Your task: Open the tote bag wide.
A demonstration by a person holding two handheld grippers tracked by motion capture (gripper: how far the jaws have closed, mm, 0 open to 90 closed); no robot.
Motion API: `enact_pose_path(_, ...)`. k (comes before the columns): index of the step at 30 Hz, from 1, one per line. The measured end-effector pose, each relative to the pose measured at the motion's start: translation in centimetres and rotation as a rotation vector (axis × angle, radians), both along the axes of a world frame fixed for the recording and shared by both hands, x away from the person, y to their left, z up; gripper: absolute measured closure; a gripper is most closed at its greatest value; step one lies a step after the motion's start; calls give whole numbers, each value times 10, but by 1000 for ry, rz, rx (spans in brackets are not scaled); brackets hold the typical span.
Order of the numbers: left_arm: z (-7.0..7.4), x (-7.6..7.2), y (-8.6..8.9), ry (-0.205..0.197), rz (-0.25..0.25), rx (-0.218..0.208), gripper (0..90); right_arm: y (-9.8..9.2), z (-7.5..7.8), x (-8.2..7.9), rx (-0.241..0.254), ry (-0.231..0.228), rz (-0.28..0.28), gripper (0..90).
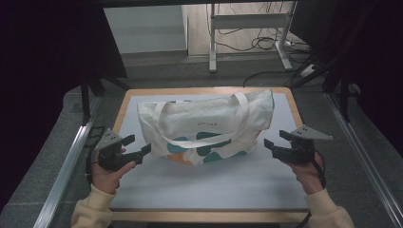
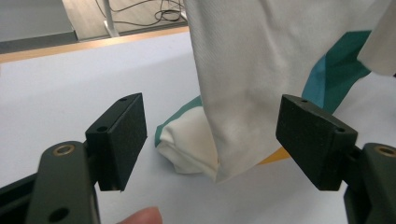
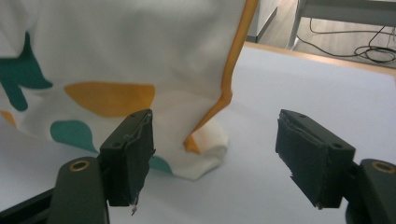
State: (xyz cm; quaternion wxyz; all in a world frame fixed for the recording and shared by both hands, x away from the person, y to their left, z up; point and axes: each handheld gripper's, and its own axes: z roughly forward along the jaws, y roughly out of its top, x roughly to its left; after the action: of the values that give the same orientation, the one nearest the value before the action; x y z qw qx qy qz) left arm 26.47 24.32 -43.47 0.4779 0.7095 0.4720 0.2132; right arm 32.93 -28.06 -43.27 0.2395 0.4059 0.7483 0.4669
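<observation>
Left gripper (image 1: pixel 139 150) low over the grey table mat (image 1: pixel 199 190), at near-left corner of the canvas tote bag (image 1: pixel 206 126); jaws spread wide, nothing between them, pads clear of cloth. In left gripper view, left gripper (image 2: pixel 212 140) aimed straight at tote bag (image 2: pixel 261 70) corner, where white fabric folds under and a teal patch shows; a fingertip visible at bottom edge, gripping the handle. Probably lined up so a closing pinch would catch the folded bottom corner.

Centre: tote bag lying on its side across middle of mat, long axis left to right, opening and two white straps toward far edge and draped over the top face, teal and orange print along near lower edge. Bottom edge tucked under slightly at both ends. Wooden table edge (image 1: pixel 142 91) framing the mat.

Right gripper (image 1: pixel 272 141) mirrored at the near-right corner, just beside the bag, not touching; released, jaws wide apart and empty. In right gripper view, right gripper (image 3: pixel 215 144) facing the tote bag (image 3: pixel 126 51) side seam with orange piping running down to a rumpled corner on table mat (image 3: pixel 303 79). Pad facing on near jaw looks frayed.

Judgement: both hands poised symmetrically for a two-corner grab, likely to lift, straighten or fold the bag; no grip made yet
</observation>
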Motion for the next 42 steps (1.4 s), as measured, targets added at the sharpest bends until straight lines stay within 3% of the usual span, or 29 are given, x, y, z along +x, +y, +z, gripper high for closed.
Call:
enact_pose_path(13, 7, 9, 2, 1, -9, -22, 247, -1, 30, 24, 40, -22, 12, 312)
enact_pose_path(28, 10, 29, -10, 10, -53, -31, 265, 6, 42, 49, 64, 10, 54, 341)
enact_pose_path(35, 11, 33, -14, 10, -69, -31, 339, 7, 41, 55, 76, 27, 75, 397)
enact_pose_path(42, 13, 32, -18, -12, -74, -15, 482, 9, 39, 58, 67, 39, 110, 541)
